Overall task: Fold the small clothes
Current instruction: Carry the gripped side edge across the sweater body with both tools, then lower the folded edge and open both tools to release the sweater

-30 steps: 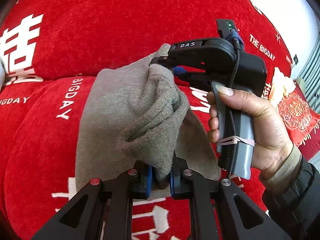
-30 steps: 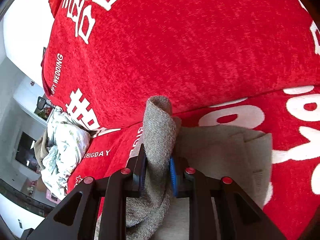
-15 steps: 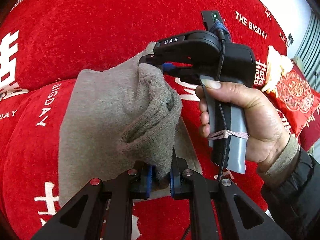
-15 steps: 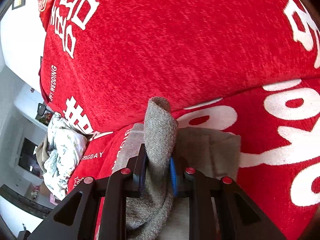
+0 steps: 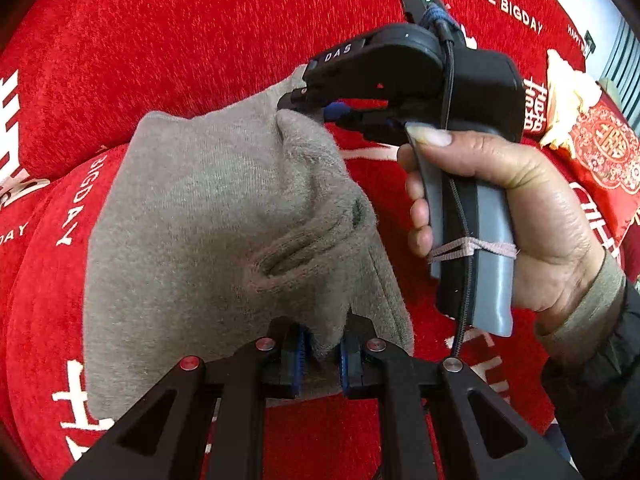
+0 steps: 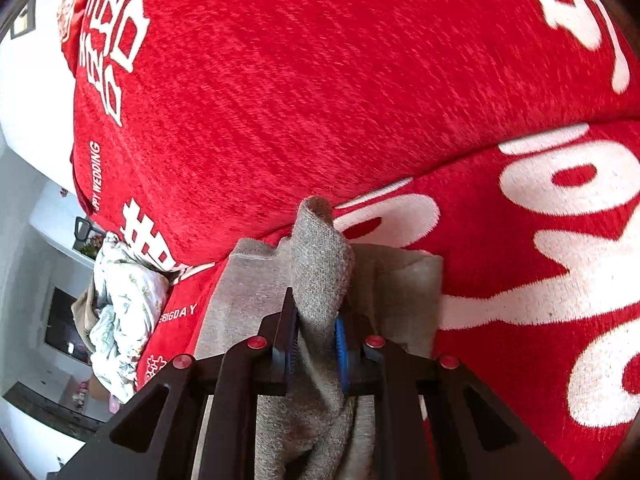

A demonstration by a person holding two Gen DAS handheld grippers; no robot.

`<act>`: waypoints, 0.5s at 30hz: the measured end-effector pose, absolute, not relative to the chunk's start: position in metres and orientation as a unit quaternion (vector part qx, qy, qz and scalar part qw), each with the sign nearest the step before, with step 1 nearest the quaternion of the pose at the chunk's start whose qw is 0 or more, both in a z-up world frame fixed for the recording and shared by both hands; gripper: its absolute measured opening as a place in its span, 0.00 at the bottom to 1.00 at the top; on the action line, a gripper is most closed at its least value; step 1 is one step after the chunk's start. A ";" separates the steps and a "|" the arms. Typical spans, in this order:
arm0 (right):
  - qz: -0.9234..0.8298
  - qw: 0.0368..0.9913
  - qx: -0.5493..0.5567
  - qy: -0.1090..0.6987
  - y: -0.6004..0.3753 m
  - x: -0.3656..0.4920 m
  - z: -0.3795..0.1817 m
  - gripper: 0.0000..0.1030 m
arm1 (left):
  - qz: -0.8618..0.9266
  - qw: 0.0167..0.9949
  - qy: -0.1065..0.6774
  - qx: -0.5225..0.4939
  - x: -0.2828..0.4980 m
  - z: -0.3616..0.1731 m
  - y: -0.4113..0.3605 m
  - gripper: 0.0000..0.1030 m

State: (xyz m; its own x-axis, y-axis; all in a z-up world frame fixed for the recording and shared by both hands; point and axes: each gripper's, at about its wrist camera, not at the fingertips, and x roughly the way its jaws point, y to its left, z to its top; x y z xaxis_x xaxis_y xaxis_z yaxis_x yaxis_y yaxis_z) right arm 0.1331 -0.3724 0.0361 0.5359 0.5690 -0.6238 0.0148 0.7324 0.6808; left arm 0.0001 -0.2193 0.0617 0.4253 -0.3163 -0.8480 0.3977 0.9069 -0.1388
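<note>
The garment [image 5: 192,216], a small grey knit piece, lies partly on the red sofa [image 5: 168,40] seat, just in front of the backrest, with one edge lifted off the seat between my two claws. My left claw [image 5: 322,354] is clamped on a bunched corner of it, the blue pads pressing the knit from both sides. I hold it there so that the edge comes along as one line and does not sag in the middle. My right claw [image 6: 316,344] has the other corner: a rolled tongue of the fabric stands up between its pads, and its jaws are closing tighter on that roll. In the left view that claw bites the cloth at the edge nearer the backrest, with my right hand [image 5: 516,216] wrapped round its grey handle.

The part of the garment still on the seat lies flat, so I judge it to be the base layer, with the held edge meant to go over it. Both claws are tilted down toward the seat, which suits laying the edge down rather than lifting it. On the seat to the garment's left lies a crumpled floral cloth [image 6: 124,304], well apart.
</note>
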 end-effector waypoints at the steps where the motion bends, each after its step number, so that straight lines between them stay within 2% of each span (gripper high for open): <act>1: 0.170 0.814 0.325 0.450 -0.374 0.133 0.033 0.17 | -0.211 0.843 0.493 0.044 -0.001 0.060 -0.222 0.13; 13: 0.143 0.811 0.327 0.462 -0.379 0.137 0.014 0.19 | -0.211 0.843 0.491 0.061 -0.001 0.054 -0.232 0.14; 14: 0.140 0.808 0.330 0.467 -0.380 0.138 0.015 0.22 | -0.211 0.843 0.491 0.062 -0.003 0.055 -0.232 0.25; 15: 0.134 0.806 0.330 0.472 -0.382 0.137 0.017 0.32 | -0.215 0.840 0.495 0.057 -0.003 0.056 -0.231 0.35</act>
